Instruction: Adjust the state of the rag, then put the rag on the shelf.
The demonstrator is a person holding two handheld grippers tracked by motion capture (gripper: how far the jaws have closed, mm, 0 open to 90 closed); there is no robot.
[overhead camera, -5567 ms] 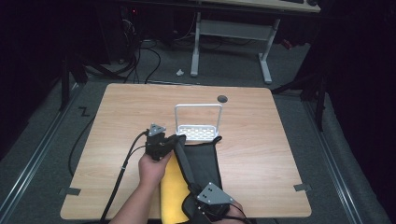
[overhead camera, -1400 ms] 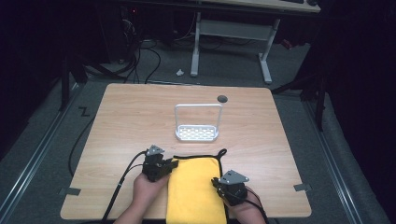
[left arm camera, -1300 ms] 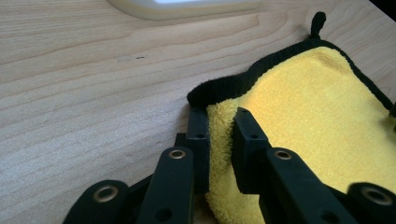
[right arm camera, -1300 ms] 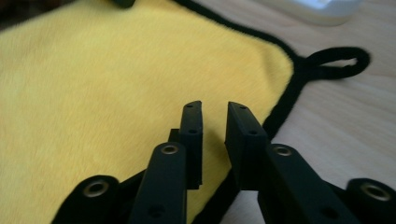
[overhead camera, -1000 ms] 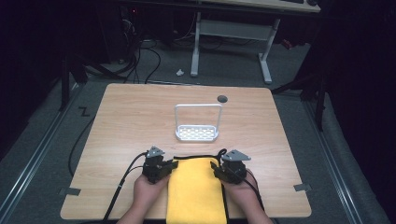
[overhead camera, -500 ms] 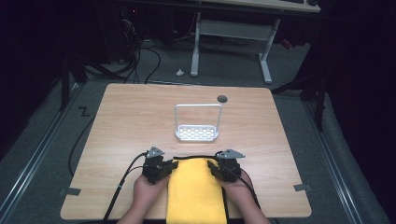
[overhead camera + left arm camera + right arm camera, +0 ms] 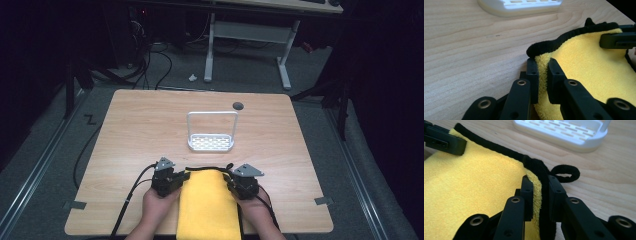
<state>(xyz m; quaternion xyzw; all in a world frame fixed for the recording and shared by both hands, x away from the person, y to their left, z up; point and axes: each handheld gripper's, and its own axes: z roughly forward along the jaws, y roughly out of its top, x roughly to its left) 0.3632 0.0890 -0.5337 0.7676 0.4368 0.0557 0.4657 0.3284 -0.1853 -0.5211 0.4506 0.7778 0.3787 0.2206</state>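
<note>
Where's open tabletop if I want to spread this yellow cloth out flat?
Bare wood runs wide to the left and right of the white rack, and behind it except for the round grommet hole. The near middle is crowded: the yellow cloth, the left gripper and the right gripper pinching its far corners.

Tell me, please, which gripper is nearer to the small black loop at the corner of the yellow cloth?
Right. The right gripper clamps the cloth's black-edged corner right beside the loop; the left gripper holds the opposite far corner, a cloth's width away.

Left gripper point(image 7: 176, 181) and right gripper point(image 7: 235, 184) flank the yellow cloth point(image 7: 208, 207)
</note>
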